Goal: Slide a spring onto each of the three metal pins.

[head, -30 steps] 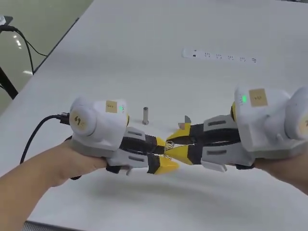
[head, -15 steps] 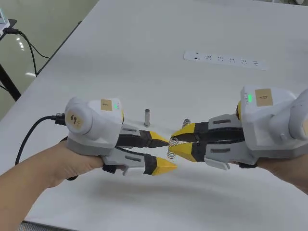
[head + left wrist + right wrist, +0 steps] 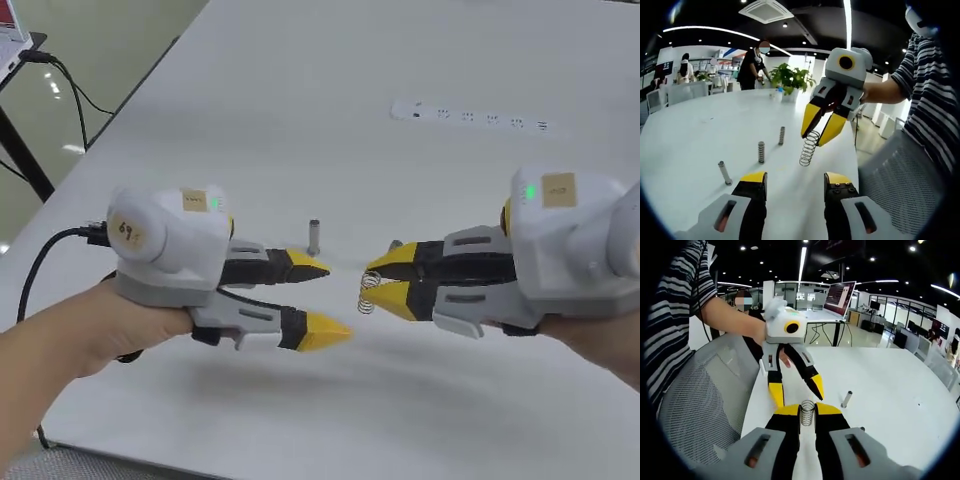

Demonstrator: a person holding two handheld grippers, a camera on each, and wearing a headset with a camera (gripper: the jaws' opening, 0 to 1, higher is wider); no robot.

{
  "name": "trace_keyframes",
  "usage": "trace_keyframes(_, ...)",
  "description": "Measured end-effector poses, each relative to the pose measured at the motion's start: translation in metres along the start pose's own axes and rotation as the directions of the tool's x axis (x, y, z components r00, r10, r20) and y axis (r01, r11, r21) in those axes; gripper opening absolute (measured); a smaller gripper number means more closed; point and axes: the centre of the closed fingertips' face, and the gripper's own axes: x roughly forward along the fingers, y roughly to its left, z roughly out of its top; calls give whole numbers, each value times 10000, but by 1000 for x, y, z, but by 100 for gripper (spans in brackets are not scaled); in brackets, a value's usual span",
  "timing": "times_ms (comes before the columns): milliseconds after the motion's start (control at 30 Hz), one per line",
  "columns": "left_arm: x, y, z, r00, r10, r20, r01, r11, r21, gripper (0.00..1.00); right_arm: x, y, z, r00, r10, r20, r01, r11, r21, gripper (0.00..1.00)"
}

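Note:
In the head view my right gripper (image 3: 368, 283) is shut on a small steel spring (image 3: 367, 299) that hangs from its yellow tips above the white table (image 3: 300, 100). My left gripper (image 3: 334, 299) faces it a short way to the left, open and holding nothing. A bare metal pin (image 3: 314, 237) stands upright behind the gap between them. The left gripper view shows the bare pin (image 3: 724, 172) and two pins wearing springs (image 3: 761, 152) (image 3: 781, 135), with the right gripper (image 3: 814, 139) holding the spring (image 3: 808, 150). In the right gripper view the spring (image 3: 807, 413) sits between the jaws.
A white power strip (image 3: 480, 115) lies far back on the table. A black cable (image 3: 50, 262) runs off the left gripper over the table's left edge. A mesh chair back (image 3: 700, 405) and the person's striped sleeve (image 3: 927, 100) are close behind the grippers.
The two grippers met at the spring a second ago. The left gripper has let go, opened and drawn back to the left, while the right gripper keeps the spring.

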Motion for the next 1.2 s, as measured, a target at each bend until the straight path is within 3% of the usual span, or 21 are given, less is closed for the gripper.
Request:
trace_keyframes(333, -25, 19, -5, 9965, 819, 160, -817, 9966, -145, 49, -1, -5, -6, 9998, -209, -43, 209, 9997, 136, 7)
trace_keyframes(467, -35, 26, -9, 9927, 1193, 186, -1187, 9925, -286, 59, -3, -10, -10, 9991, -413, -53, 414, 9987, 284, 7)
trace_keyframes(600, -44, 31, -14, 9892, 1452, 188, -1444, 9889, -361, 62, -4, -14, -15, 9981, -612, -114, 616, 9971, 445, 7)
trace_keyframes(733, -51, 37, -15, 9836, 1780, 307, -1764, 9831, -486, 73, -4, -15, -18, 9974, -709, -150, 716, 9961, 524, 7)
trace_keyframes(1033, -61, 43, -22, 9735, 2273, 259, -2251, 9719, -685, 97, -3, -23, -21, 9952, -962, -194, 972, 9934, 609, 7)
trace_keyframes(1200, -65, 44, -25, 9712, 2376, 181, -2356, 9688, -762, 98, 0, -26, -22, 9946, -1017, -228, 1029, 9926, 637, 7)
